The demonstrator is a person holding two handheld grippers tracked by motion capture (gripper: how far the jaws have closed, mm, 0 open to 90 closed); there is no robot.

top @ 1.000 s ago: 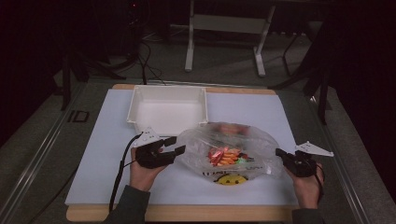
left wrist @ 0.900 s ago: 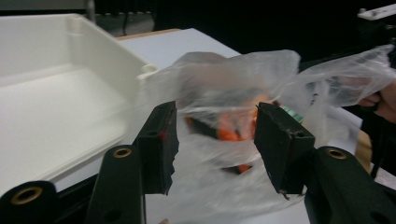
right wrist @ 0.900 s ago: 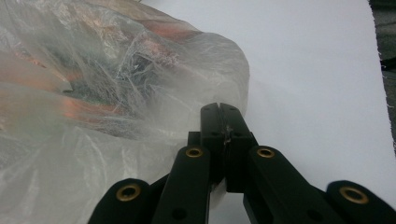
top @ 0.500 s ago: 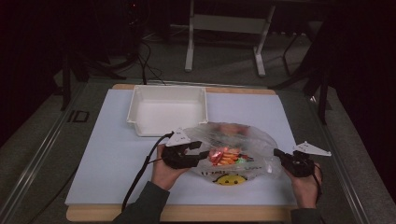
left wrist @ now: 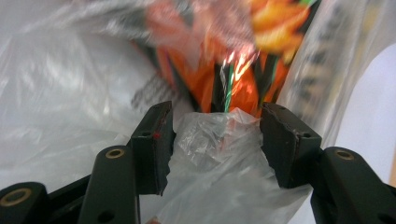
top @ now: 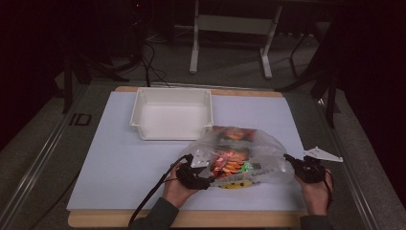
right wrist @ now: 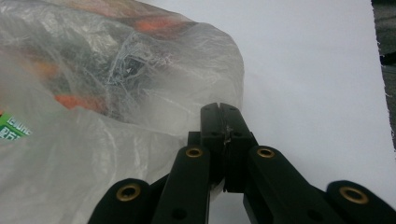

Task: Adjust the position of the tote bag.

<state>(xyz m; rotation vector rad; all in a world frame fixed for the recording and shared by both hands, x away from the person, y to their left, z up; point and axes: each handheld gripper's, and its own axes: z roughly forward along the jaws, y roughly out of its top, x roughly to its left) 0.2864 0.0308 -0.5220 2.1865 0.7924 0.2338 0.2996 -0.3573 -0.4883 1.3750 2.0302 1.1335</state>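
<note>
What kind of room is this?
Probably a lab or workshop set up for recording: a table covered with a white sheet, a white bin, cables on the grey floor, and metal stand legs behind.

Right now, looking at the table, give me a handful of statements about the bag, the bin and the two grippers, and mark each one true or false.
1. The right gripper is shut on a fold of the plastic bag. True.
2. The white bin holds snack packets. False: it is empty; the packets are in the bag.
3. The left gripper has its jaws apart with bag film between them. True; they have just been opening.
4. The bag sits inside the bin. False: it lies on the white mat, in front of the bin.
5. The packets in the bag are mostly orange. True.
</note>
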